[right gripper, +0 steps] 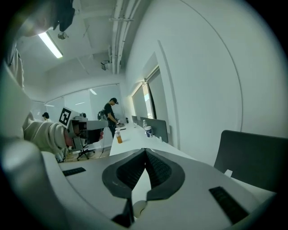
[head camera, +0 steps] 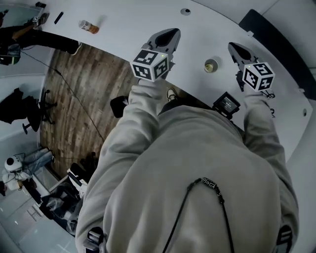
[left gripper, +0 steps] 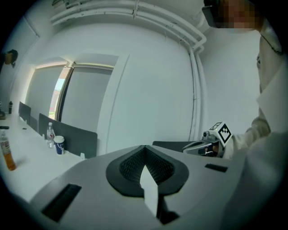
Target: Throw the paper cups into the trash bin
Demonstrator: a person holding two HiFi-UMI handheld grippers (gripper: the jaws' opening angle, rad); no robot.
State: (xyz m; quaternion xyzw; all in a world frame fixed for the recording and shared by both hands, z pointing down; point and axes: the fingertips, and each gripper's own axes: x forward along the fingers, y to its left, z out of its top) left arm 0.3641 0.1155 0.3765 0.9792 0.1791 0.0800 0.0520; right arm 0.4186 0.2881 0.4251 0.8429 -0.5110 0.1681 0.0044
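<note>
Cup (head camera: 211,65) stands upright on counter (head camera: 138,20), between my two grippers, nearer the right one. Jaws of left gripper (head camera: 173,32) pressed together, nothing in them; right gripper (head camera: 233,47) likewise.

Risks: going in with jaws unopened would knock the cup over. Something pale shows inside, maybe liquid, so tipping could spill. Bin not in view; a blind swing could miss it.

White curved table (head camera: 148,15) spans the top. Paper cup (head camera: 211,65) stands at 1 o'clock, near the table's edge. Orange bottle (head camera: 89,26) stands at 11 o'clock, with a dark pen (head camera: 59,18) near it, further left.
</note>
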